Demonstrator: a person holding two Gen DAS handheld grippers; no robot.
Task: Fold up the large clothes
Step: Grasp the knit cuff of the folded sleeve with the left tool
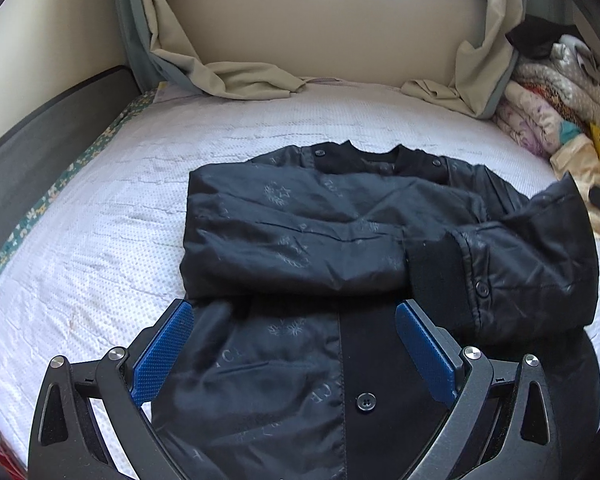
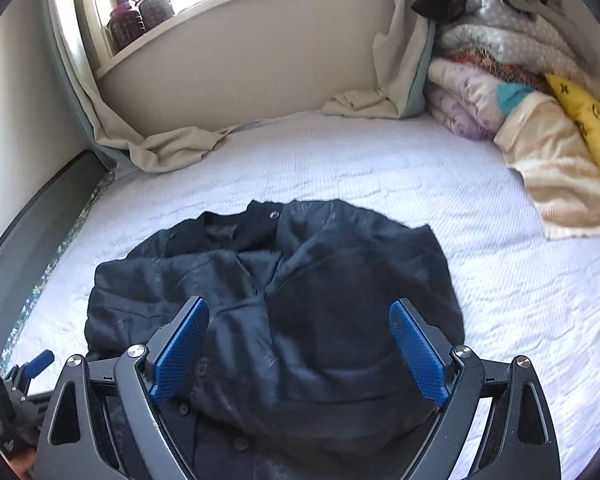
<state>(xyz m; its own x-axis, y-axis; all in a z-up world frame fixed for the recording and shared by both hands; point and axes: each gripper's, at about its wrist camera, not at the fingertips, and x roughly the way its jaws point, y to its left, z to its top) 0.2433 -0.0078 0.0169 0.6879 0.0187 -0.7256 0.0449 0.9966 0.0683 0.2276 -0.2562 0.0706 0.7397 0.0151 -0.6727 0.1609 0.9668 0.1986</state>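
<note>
Left wrist view shows the jacket (image 1: pixel 320 248) flat on the bed (image 1: pixel 100 240), both sleeves crossed over the chest. Left gripper (image 1: pixel 294 344) and right gripper (image 2: pixel 300 344) hover with jaws wide, empty (hem nearest). Next, probably: pinch the hem and fold it toward the far collar.

The left gripper (image 1: pixel 294 354) is showing two blue, dotted-texture pads (image 1: pixel 162 354) set on black angled arms with cut-out slots and round silver screws (image 1: pixel 116 354). The right gripper (image 2: pixel 298 354) is showing the same blue pads (image 2: pixel 180 354), black frame and silver screws (image 2: pixel 462 351).
</note>
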